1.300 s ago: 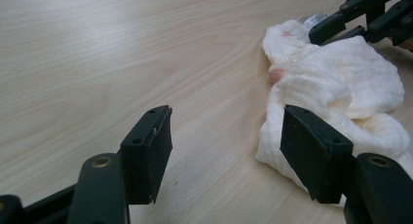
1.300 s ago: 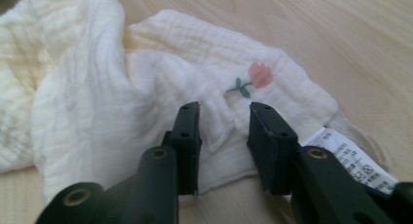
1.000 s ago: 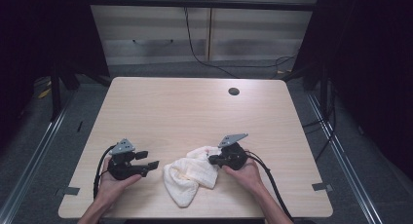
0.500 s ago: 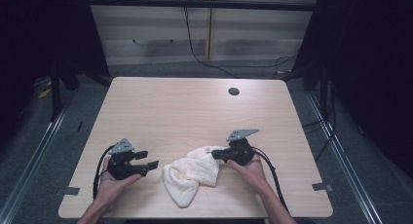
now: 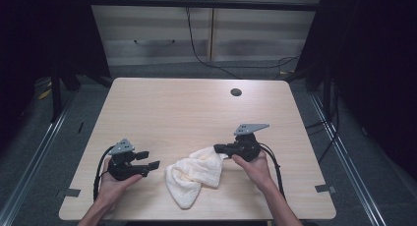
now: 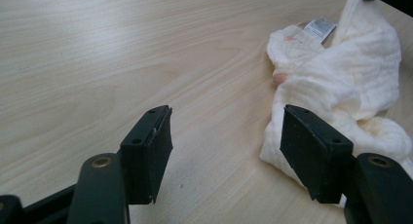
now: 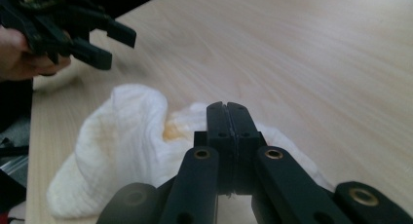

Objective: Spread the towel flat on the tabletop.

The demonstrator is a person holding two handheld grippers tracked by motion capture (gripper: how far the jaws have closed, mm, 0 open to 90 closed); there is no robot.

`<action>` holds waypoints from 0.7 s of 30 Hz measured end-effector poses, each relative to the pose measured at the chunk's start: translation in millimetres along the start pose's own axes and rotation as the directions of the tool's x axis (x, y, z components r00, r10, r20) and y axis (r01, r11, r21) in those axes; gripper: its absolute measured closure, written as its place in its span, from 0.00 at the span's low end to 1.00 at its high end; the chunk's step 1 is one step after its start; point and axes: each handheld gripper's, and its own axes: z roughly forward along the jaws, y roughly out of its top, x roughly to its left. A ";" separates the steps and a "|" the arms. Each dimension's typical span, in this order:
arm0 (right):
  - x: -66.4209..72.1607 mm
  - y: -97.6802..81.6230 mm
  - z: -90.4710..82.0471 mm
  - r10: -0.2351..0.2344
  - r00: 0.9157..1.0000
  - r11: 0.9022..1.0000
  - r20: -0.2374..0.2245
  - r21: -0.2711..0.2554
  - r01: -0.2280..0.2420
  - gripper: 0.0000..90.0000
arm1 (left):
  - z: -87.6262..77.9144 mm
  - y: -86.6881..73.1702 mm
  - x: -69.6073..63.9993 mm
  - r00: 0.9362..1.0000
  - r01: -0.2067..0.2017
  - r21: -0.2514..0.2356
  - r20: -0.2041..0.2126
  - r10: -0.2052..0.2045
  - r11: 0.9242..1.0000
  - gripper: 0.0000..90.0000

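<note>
My right gripper (image 5: 220, 149) is pinched shut on the upper corner of the crumpled cream cloth (image 5: 194, 174), which lies on the near middle of the table (image 5: 187, 113). My left gripper (image 5: 150, 163) waits just beside it, jaws apart, holding nothing. I judge this an early spreading or folding step; next, take an opposite edge. Only a dark cable hole (image 5: 236, 92) far off; nothing obstructs.
</note>
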 end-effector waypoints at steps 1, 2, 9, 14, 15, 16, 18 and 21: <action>0.3 3.9 -2.4 0.005 1.000 1.000 -0.001 -0.012 -0.005 1.00 | 0.0 0.1 0.0 1.000 0.001 0.000 -0.001 -0.001 1.000 0.40; 0.7 9.3 -5.2 -0.003 1.000 1.000 0.000 -0.023 0.003 1.00 | -0.2 0.2 0.0 1.000 -0.001 0.001 -0.001 0.001 1.000 0.40; 8.6 42.6 -21.8 -0.041 0.999 0.996 -0.002 -0.082 0.040 1.00 | -0.3 0.6 0.0 1.000 0.001 0.000 0.007 -0.001 1.000 0.40; 13.3 65.5 -34.1 -0.061 0.998 0.990 -0.001 -0.124 0.060 1.00 | -0.8 1.2 -0.1 1.000 -0.001 -0.003 0.010 0.001 1.000 0.40; 14.3 70.8 -36.8 -0.068 0.998 0.989 0.002 -0.133 0.068 1.00 | -0.8 1.3 -0.1 1.000 0.000 -0.004 0.010 0.000 1.000 0.40; 15.1 73.9 -38.4 -0.073 0.997 0.988 0.006 -0.138 0.073 1.00 | -0.9 1.3 0.0 1.000 0.001 -0.004 0.010 -0.001 1.000 0.40; 17.0 82.5 -43.0 -0.085 0.996 0.985 0.011 -0.151 0.086 1.00 | -0.7 1.5 0.2 1.000 0.002 -0.005 0.010 -0.002 1.000 0.40; 19.4 96.7 -50.6 -0.101 0.995 0.980 0.018 -0.170 0.103 1.00 | 0.1 1.6 0.1 1.000 0.006 -0.005 0.014 -0.006 1.000 0.40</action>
